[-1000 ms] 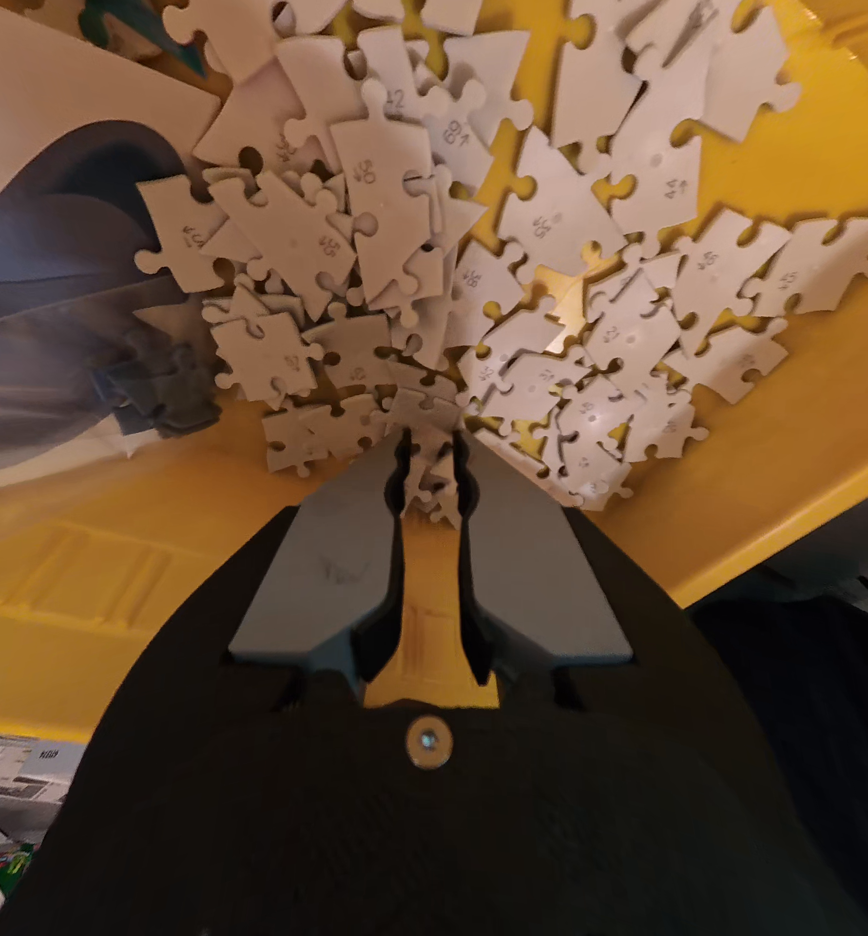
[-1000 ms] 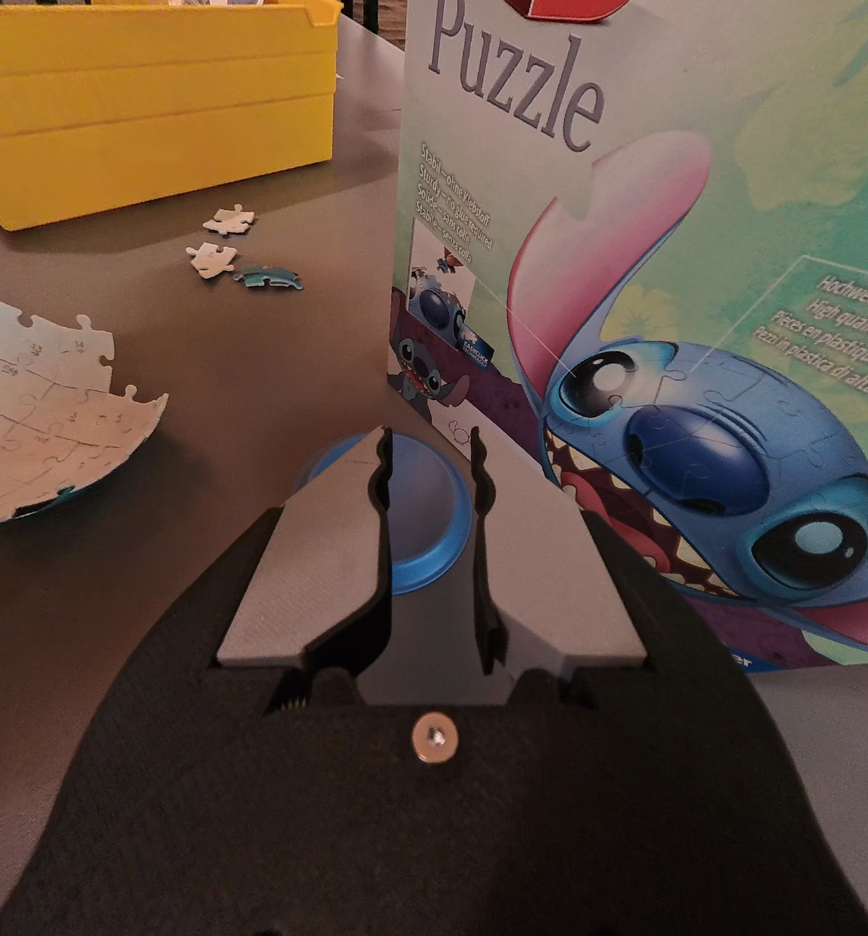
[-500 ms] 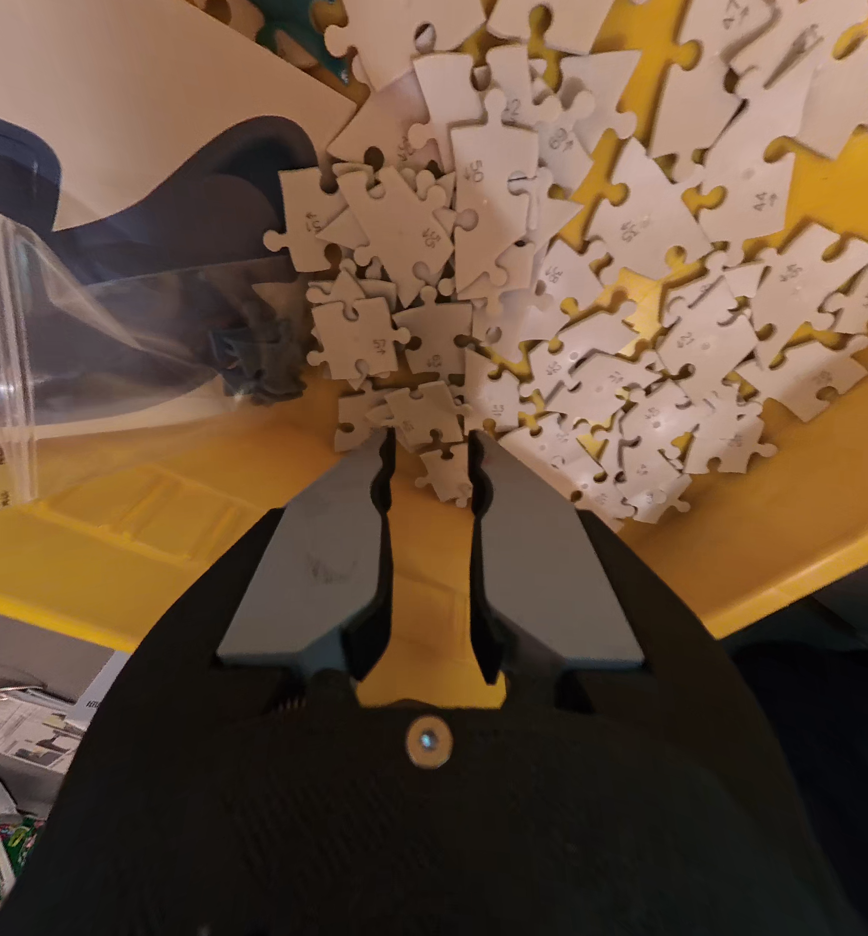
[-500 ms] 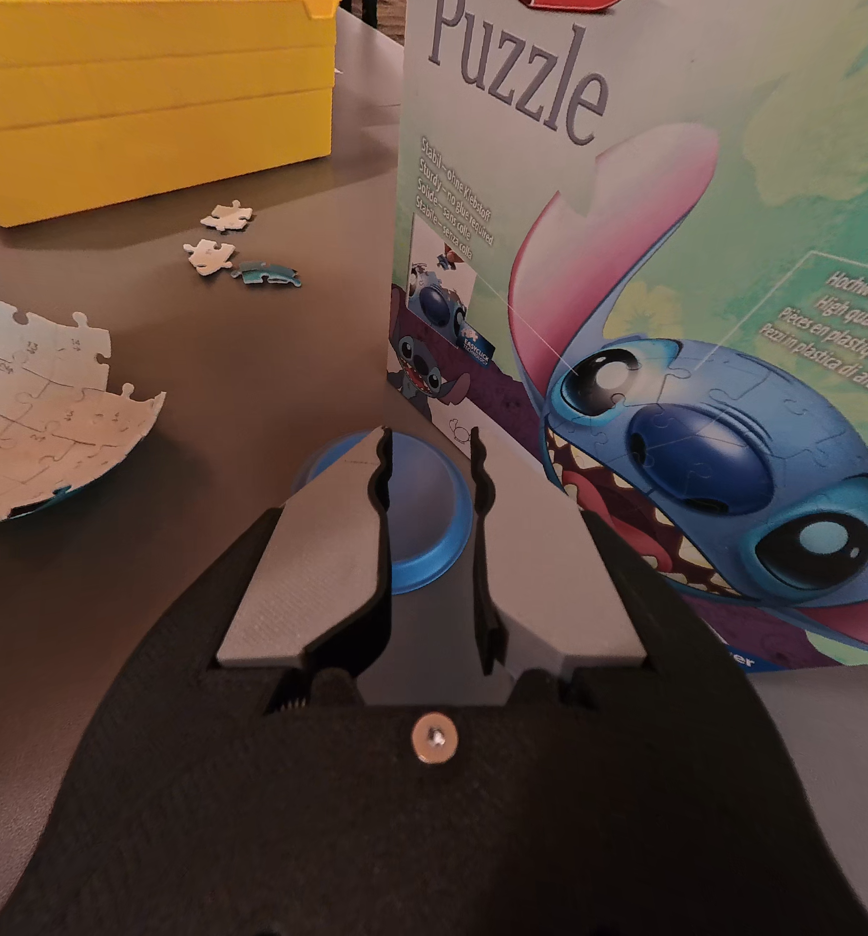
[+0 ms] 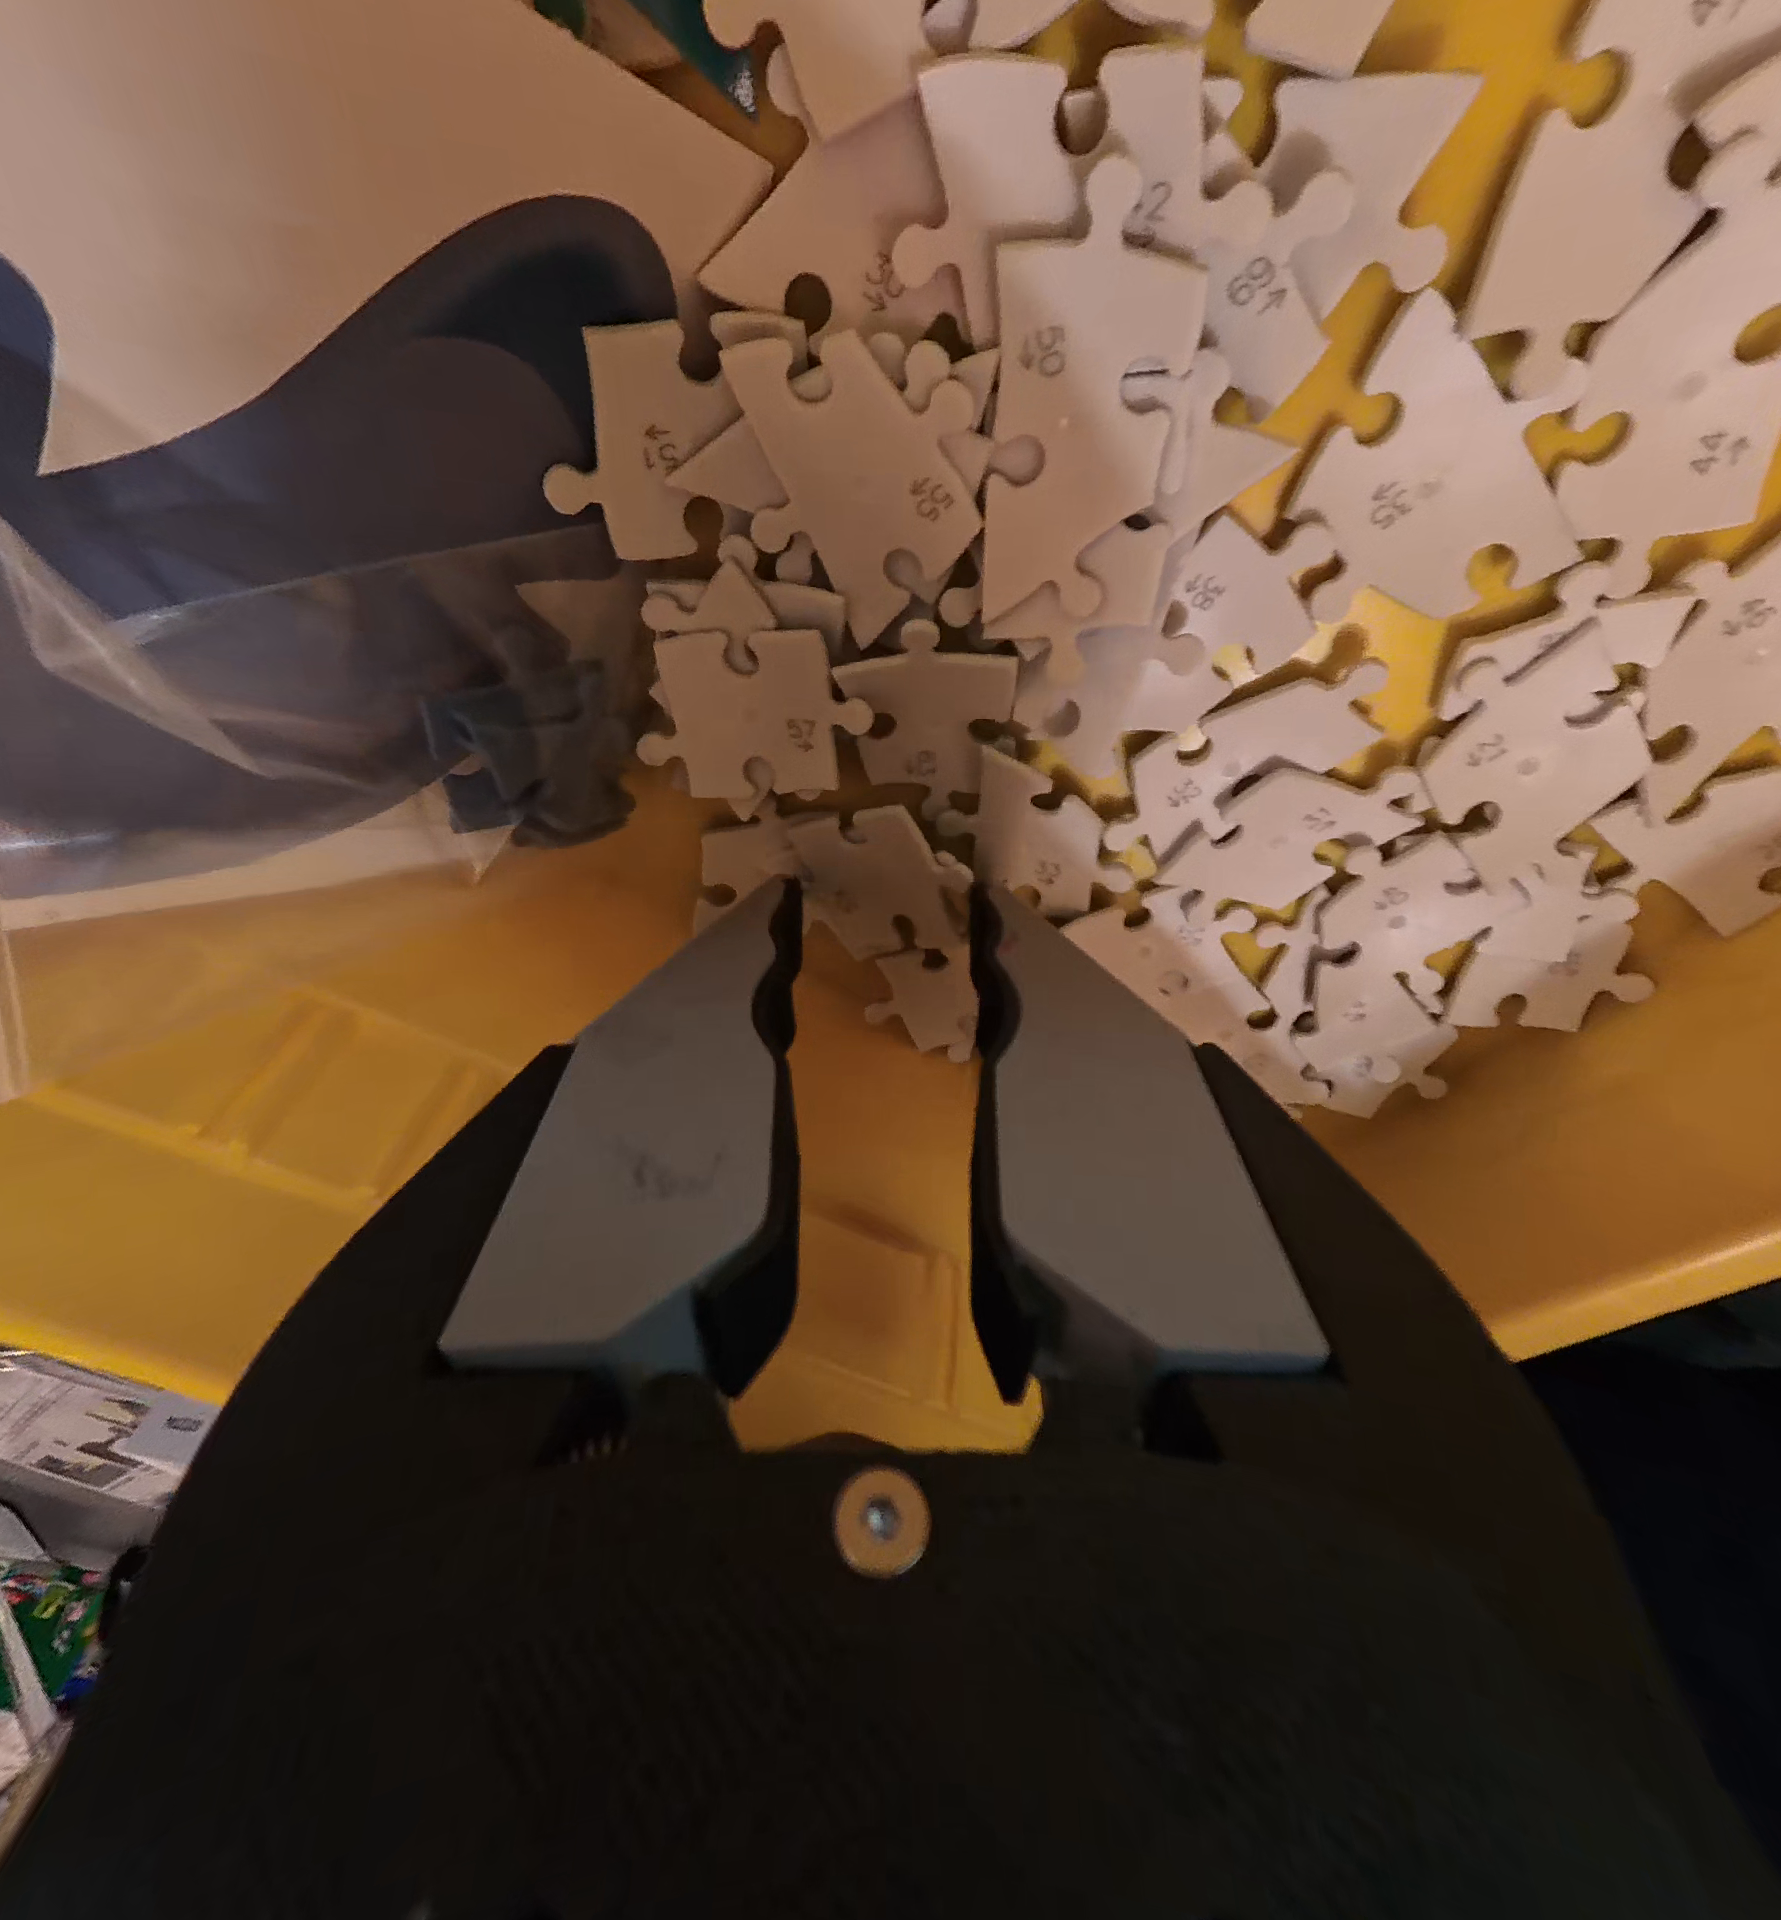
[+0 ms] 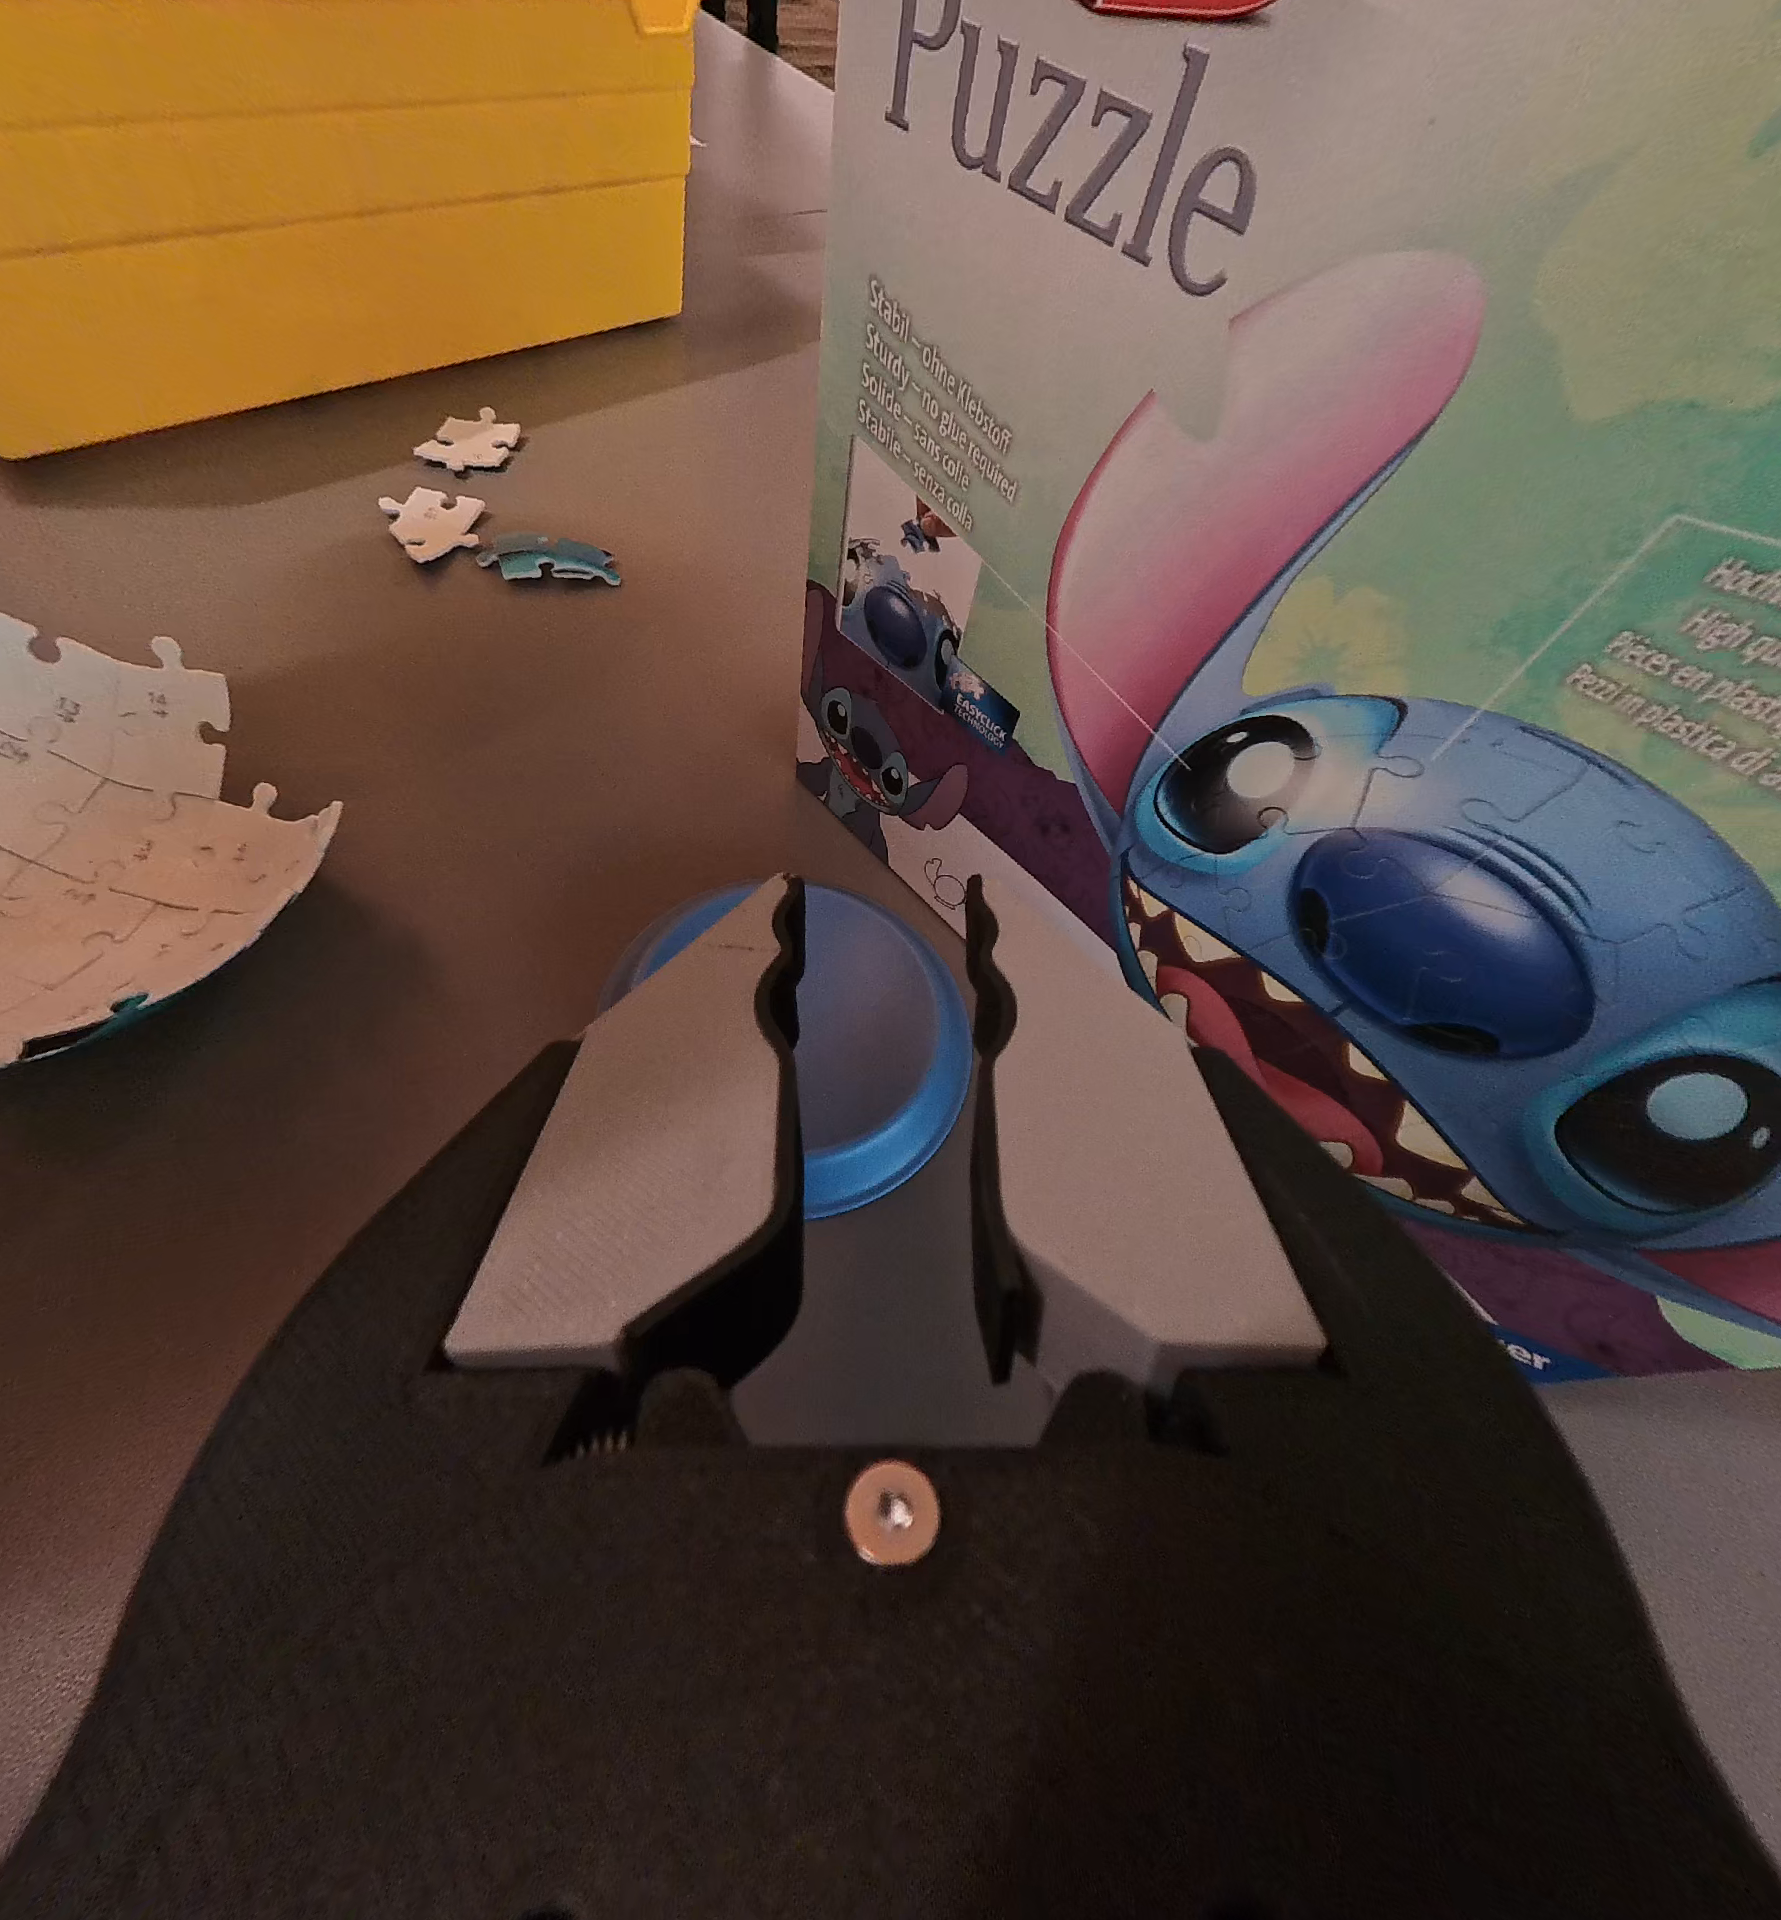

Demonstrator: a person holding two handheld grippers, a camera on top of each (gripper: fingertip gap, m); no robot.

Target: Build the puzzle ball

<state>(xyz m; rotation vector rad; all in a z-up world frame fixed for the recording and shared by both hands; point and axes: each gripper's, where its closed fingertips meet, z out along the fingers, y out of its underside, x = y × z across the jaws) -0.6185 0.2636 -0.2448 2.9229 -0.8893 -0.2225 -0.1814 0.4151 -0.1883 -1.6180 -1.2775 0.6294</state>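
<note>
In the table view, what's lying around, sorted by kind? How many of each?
Loose puzzle pieces: 3 (two pale, one teal)
Part-built ball shell: 1
Blue round stand: 1
Puzzle box: 1
Yellow bin: 1
Total: 7

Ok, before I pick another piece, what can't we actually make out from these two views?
- Left wrist view: piece between the open left tool tips; contact unclear, printed side hidden.
- Right wrist view: blue stand partly behind the right tool.
- Right wrist view: half-built shell cut by the left edge.
</note>
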